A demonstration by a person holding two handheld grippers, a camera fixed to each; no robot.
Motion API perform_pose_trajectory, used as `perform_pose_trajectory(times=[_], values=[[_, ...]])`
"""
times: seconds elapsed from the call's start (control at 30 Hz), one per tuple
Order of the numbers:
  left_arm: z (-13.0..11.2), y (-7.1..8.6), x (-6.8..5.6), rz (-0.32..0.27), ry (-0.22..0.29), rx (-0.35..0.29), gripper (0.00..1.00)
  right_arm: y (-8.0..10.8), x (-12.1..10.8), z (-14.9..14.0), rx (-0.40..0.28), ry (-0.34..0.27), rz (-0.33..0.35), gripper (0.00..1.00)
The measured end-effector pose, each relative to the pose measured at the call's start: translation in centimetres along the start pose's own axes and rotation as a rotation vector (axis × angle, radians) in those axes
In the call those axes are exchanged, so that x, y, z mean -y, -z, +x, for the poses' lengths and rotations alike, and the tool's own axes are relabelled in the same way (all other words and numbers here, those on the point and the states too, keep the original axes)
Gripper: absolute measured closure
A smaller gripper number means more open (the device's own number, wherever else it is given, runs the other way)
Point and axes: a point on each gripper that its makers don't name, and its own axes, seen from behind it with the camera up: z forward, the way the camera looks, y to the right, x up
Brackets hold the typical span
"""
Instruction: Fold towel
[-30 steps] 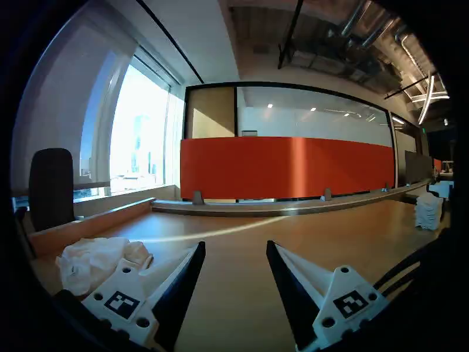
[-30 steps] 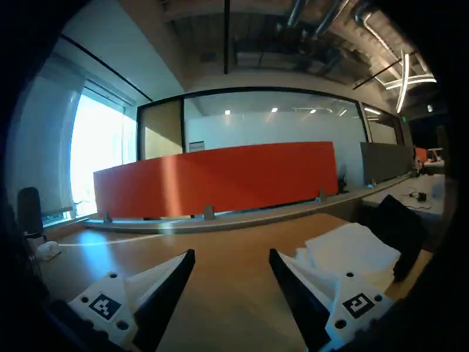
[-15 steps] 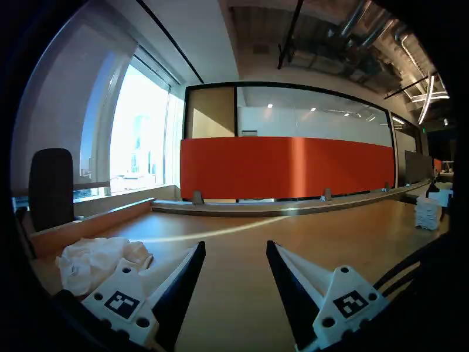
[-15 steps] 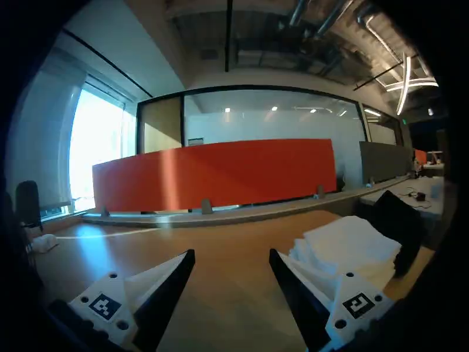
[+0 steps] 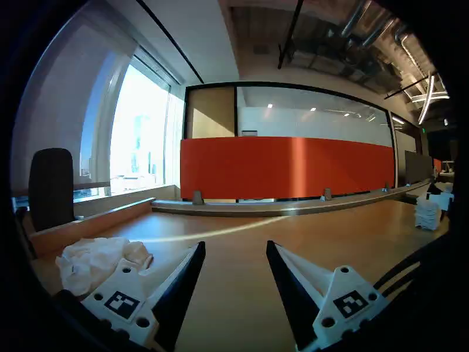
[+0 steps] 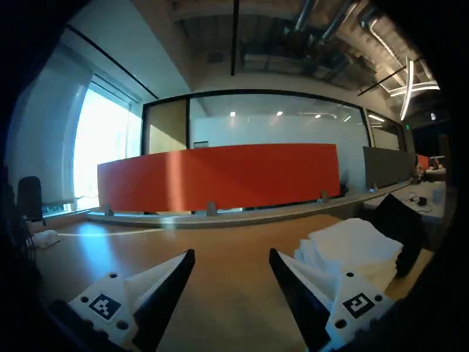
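A crumpled white towel (image 5: 97,261) lies on the wooden table (image 5: 246,234) at the near left in the left gripper view, partly behind the left finger. My left gripper (image 5: 233,249) is open with nothing between its fingers. A stack of folded white towels (image 6: 352,249) sits at the right in the right gripper view, just beyond the right finger. My right gripper (image 6: 231,255) is open over bare table (image 6: 228,234). The same stack (image 5: 428,212) appears small at the far right of the left gripper view, and the crumpled towel (image 6: 44,238) at the far left of the right gripper view.
An orange divider panel (image 5: 287,167) runs along the table's far edge. A dark chair back (image 5: 51,188) stands at the left by the bright window. A black object (image 6: 401,229) rests beside the folded stack. A raised wooden ledge (image 5: 88,223) borders the table's left side.
The right gripper view has shifted slightly; the folded stack now sits a little lower and nearer its right finger. The left gripper has stayed still.
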Motion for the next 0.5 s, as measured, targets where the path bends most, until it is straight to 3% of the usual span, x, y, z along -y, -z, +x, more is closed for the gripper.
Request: perform_pose_trajectory(times=[0.37, 0.5], values=[[0.0, 0.0, 0.0, 0.000, 0.000, 0.000, 0.24, 0.0, 1.4, -0.3, 0.002, 0.069, 0.018, 0.02], [0.0, 0.0, 0.1, 0.000, 0.000, 0.000, 0.24, -0.1, 1.1, -0.3, 0.003, 0.067, 0.006, 0.02]])
